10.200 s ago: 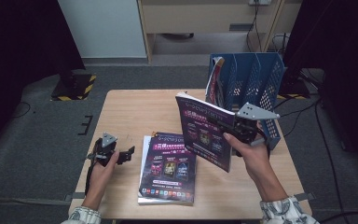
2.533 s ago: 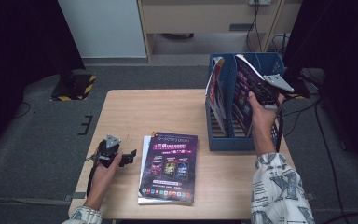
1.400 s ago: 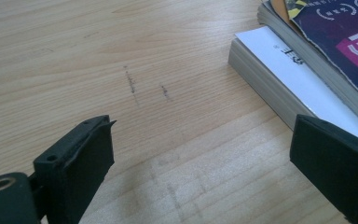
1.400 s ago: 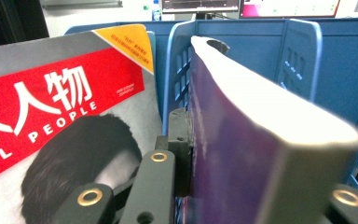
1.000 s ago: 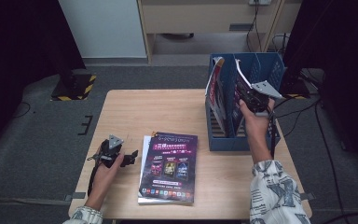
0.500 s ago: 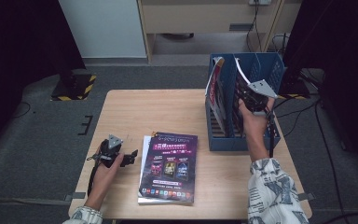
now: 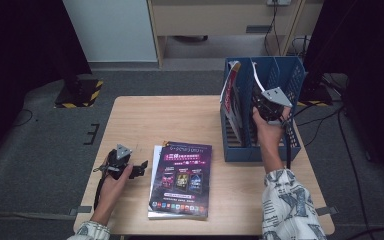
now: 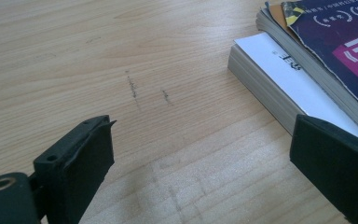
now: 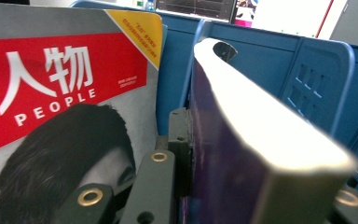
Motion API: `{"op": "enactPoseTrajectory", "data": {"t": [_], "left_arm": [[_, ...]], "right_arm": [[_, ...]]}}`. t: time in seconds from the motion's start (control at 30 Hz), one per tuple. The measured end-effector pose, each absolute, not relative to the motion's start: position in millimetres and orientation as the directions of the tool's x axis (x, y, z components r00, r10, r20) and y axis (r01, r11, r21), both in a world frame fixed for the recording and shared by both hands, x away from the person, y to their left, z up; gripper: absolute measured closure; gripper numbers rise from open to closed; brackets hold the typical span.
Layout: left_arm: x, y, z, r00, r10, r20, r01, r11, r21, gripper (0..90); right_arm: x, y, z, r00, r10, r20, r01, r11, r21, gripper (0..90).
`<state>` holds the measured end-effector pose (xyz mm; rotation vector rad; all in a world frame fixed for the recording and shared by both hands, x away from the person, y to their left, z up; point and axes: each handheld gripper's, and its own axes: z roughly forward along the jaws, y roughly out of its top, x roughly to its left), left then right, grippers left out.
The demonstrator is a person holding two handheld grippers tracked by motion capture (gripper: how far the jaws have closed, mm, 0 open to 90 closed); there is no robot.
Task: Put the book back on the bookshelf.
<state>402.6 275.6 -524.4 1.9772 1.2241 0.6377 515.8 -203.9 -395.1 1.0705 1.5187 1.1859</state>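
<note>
Nearest us, our left gripper (image 7: pixel 139 169) rests on the wooden table (image 7: pixel 180 120), jaws open and empty, just beside a stack of magazines (image 7: pixel 181 180). Farther off, our right gripper (image 7: pixel 265 106) clamps a purple magazine (image 9: pixel 242 154) upright inside the blue file rack (image 7: pixel 292 80).

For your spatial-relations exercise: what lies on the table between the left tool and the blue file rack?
In the high view, the stack of magazines lies between the left tool and the blue file rack; past it, the wooden table is bare.
</note>
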Motion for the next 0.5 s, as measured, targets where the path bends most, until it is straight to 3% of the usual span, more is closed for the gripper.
{"op": "enactPoseTrajectory", "data": {"t": [0.23, 0.27, 0.5], "left_arm": [[402.5, 276.2, -523.9, 0.427, 0.903, 0.039, 0.55, -0.294, 0.781, 5.7], [402.6, 276.2, -524.1, 0.427, 0.904, 0.039, 0.551, -0.294, 0.781, 5.7], [402.6, 276.0, -524.0, 0.426, 0.904, 0.039, 0.551, -0.294, 0.781, 5.7]], "right_arm": [[514.7, -202.8, -393.7, -0.238, 0.965, -0.109, 0.111, 0.138, 0.984, 77.1], [513.9, -202.4, -392.7, -0.242, 0.965, -0.102, 0.109, 0.131, 0.985, 70.1], [512.3, -204.0, -390.2, -0.256, 0.965, -0.064, 0.12, 0.097, 0.988, 50.2]]}}
